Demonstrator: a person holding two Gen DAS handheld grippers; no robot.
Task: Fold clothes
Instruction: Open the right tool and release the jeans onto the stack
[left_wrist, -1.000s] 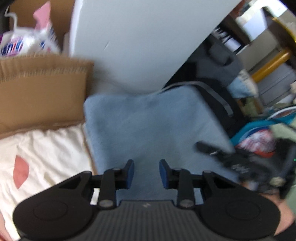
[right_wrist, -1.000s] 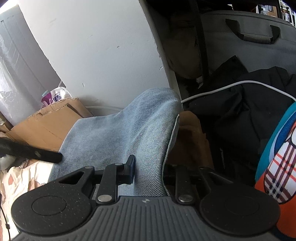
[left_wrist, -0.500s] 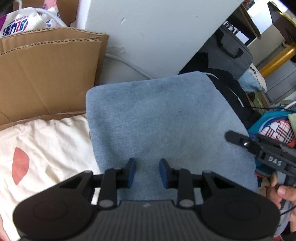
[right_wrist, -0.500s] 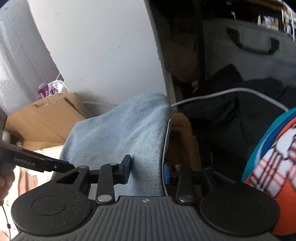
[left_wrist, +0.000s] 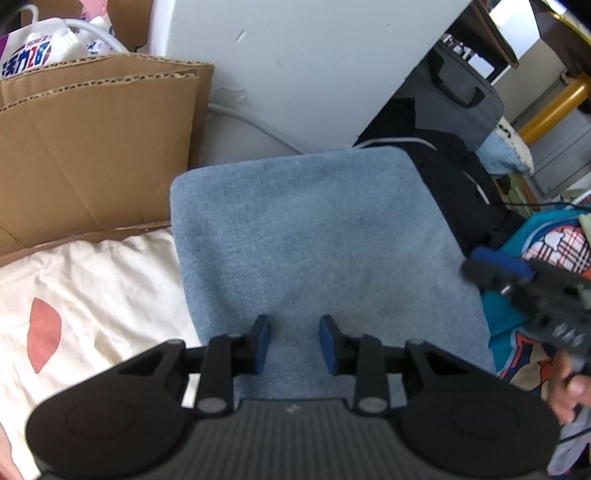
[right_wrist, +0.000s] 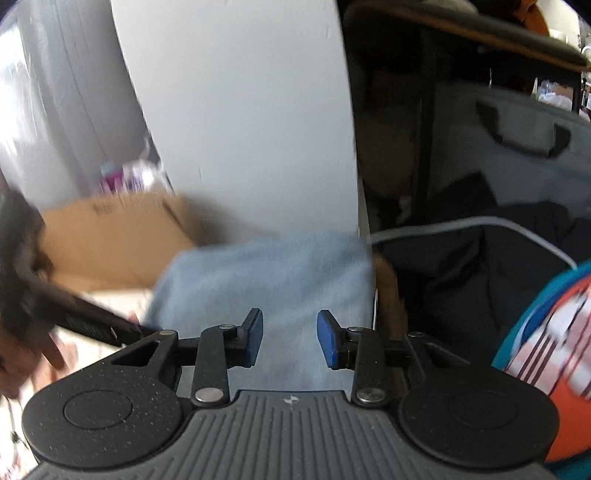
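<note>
A folded light-blue denim garment (left_wrist: 314, 236) lies flat as a rough rectangle, its far edge against a white wall. My left gripper (left_wrist: 294, 341) hovers open over the near part of the denim with nothing between its blue pads. In the right wrist view the same denim garment (right_wrist: 280, 280) is blurred, and my right gripper (right_wrist: 290, 338) stands open above its near right part, holding nothing. The right gripper's blue-tipped fingers (left_wrist: 498, 262) show at the denim's right edge in the left wrist view. The left gripper's black finger (right_wrist: 92, 325) enters from the left.
A cream cloth with red patches (left_wrist: 74, 295) lies left of the denim. Flattened cardboard (left_wrist: 92, 147) leans at the back left. Dark clothing and a white cable (right_wrist: 480, 225) lie to the right, beside a colourful plaid print garment (left_wrist: 554, 251) and a grey bag (right_wrist: 517, 140).
My right gripper has let go of the denim's right edge, opened and lifted. The denim now lies flat. The left gripper stayed open and shifted slightly.
</note>
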